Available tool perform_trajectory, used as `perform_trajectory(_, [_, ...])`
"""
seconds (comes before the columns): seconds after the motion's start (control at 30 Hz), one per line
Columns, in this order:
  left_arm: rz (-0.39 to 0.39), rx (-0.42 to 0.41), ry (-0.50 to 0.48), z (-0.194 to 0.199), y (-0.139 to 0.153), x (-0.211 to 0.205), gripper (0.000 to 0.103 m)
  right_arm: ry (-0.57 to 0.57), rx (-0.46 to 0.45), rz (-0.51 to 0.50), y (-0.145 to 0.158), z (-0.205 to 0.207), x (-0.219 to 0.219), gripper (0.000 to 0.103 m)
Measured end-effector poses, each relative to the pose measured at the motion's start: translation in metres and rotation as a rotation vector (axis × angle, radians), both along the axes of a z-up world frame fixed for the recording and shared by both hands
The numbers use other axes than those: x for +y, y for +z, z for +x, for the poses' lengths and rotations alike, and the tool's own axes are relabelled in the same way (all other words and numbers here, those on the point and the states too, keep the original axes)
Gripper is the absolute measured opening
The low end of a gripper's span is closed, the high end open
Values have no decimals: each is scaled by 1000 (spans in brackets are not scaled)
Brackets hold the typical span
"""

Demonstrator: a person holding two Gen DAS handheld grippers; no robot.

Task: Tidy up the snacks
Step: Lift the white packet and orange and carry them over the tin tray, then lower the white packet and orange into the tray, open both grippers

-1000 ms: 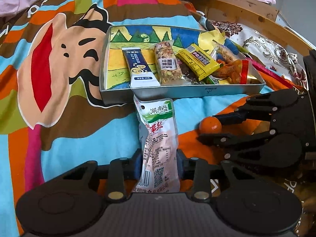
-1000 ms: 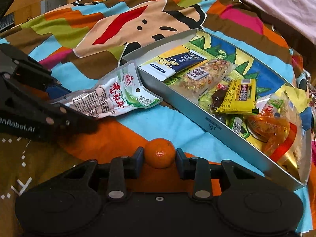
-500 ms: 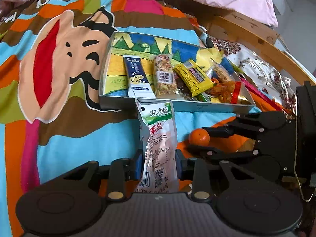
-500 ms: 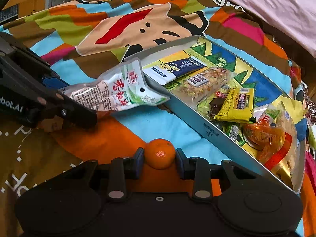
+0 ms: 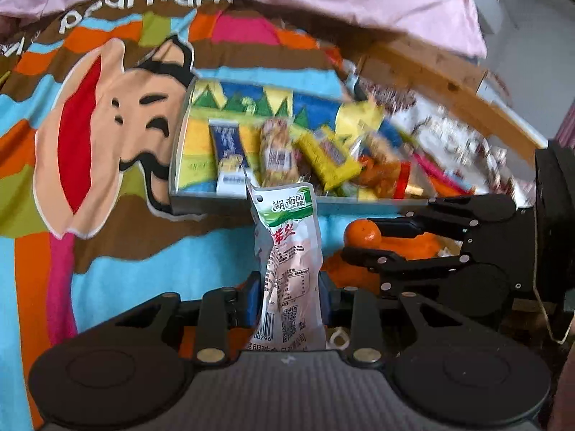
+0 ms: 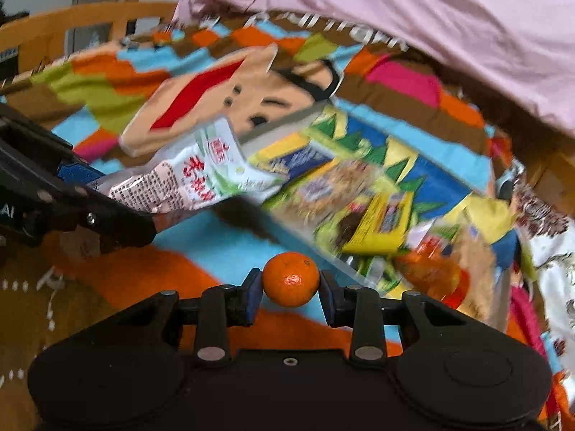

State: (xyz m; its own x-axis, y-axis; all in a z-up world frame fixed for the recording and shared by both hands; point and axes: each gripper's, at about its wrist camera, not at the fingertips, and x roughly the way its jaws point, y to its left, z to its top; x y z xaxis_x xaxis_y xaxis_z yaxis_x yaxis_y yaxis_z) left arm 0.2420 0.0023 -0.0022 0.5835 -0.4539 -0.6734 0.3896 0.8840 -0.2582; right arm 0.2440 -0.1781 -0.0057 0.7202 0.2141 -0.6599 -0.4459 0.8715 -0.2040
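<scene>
Above the blanket (image 5: pixel 107 269) now: pouch (image 5: pixel 289 273), mandarin (image 6: pixel 290 279)

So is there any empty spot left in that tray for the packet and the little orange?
Yes: the tray's left end, between its left wall and the dark blue bar, shows bare printed floor. From the granola bar rightward, wrappers overlap. The far strip behind the snacks also looks bare.

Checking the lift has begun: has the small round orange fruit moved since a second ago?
Yes. The small round orange fruit, clamped in the right tongs, has risen off the colourful bedspread, nearer the grey tray.
</scene>
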Motion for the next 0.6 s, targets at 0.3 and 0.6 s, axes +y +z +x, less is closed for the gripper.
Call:
perform_trajectory(0.3, [-154,-327,112,43,22,-11,35,-114,-156,85,15,39,-16,36])
perform_trajectory(0.6, [-206,-368,144,96,-3,-26,36,-139,-268,76,11,68,-14,36])
